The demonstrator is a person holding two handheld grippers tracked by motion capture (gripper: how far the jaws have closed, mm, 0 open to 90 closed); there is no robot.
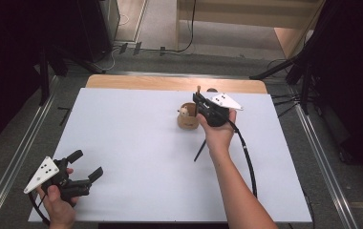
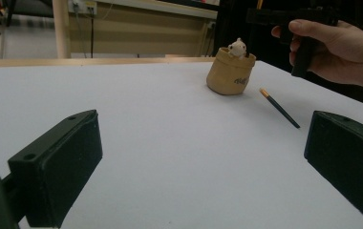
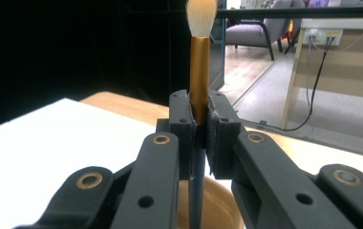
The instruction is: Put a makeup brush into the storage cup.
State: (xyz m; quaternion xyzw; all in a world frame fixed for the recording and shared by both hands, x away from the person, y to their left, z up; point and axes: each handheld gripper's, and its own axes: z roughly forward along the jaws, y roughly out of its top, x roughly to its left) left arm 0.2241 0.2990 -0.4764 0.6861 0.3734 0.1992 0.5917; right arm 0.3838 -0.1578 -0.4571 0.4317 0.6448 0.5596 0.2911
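Note:
A tan sack-shaped pot [image 1: 188, 120] [image 2: 229, 72] with a small bear figure [image 2: 238, 46] in it stands right of the table's middle. Just above its far right rim is my right gripper [image 1: 199, 98] [image 3: 199, 136], shut on a brush [image 3: 199, 71] held upright, gold ferrule and white bristles on top. The brush's dark handle runs down toward the pot's mouth [image 3: 220, 202]. A second dark brush [image 1: 199, 150] [image 2: 279, 107] lies flat on the table, nearer than the pot. At the near left corner my left gripper [image 1: 87, 164] [image 2: 203, 167] is open, holding nothing.
The white table sheet [image 1: 136, 143] ends in a wooden strip [image 1: 170, 83] at the far edge. A cable [image 1: 249, 162] trails from the right gripper along the forearm. Black stands and curtains flank the table; beyond lie a desk and floor cables.

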